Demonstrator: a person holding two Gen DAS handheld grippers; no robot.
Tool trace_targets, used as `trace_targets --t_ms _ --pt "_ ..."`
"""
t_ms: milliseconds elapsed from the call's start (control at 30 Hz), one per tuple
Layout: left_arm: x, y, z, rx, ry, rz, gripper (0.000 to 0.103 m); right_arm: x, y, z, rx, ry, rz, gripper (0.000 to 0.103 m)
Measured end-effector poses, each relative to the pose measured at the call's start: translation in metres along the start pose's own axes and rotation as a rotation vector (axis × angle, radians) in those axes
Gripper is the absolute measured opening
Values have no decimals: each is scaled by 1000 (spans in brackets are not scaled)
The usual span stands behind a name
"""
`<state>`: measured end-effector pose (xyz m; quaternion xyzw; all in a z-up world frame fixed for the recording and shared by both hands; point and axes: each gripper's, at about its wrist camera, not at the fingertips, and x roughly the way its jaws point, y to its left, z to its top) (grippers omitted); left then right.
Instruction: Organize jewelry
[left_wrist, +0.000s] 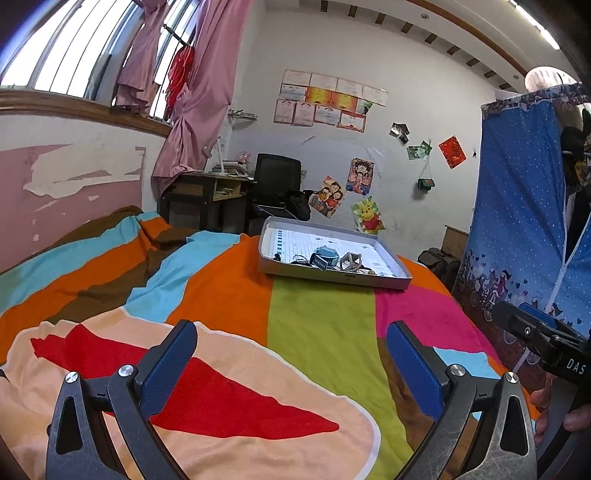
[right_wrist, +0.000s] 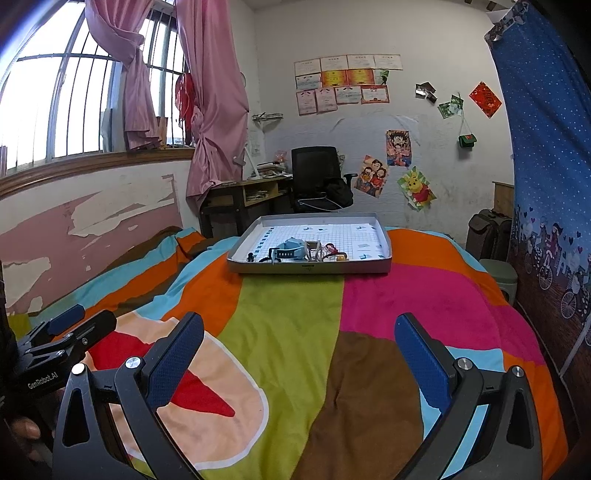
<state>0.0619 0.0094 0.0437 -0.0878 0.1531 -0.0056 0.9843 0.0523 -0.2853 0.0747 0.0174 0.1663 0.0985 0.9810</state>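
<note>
A shallow grey tray (left_wrist: 402, 278) (right_wrist: 236, 264) lies on the far part of the bed. In it sit a light blue jewelry box (left_wrist: 325, 254) (right_wrist: 291, 248), a beige open-frame box (left_wrist: 350, 261) (right_wrist: 314, 246) and a tangle of small jewelry pieces (right_wrist: 334, 254). My left gripper (left_wrist: 291, 365) is open and empty, low over the blanket, well short of the tray. My right gripper (right_wrist: 299, 360) is open and empty, also well short of the tray. Each gripper shows at the edge of the other's view: the right one (left_wrist: 532, 332) and the left one (right_wrist: 74, 332).
A striped multicolour blanket (left_wrist: 314, 332) (right_wrist: 288, 332) covers the bed. A blue fabric wardrobe (left_wrist: 517, 221) (right_wrist: 546, 184) stands at the right. A desk (right_wrist: 243, 195) and a black chair (right_wrist: 317, 177) stand behind the bed. A green stool (right_wrist: 500, 273) is at the right.
</note>
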Motion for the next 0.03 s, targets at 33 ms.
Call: trace_targets --t_ms 33 --pt "0 0 0 0 1 2 103 -1 1 -1 0 0 0 102"
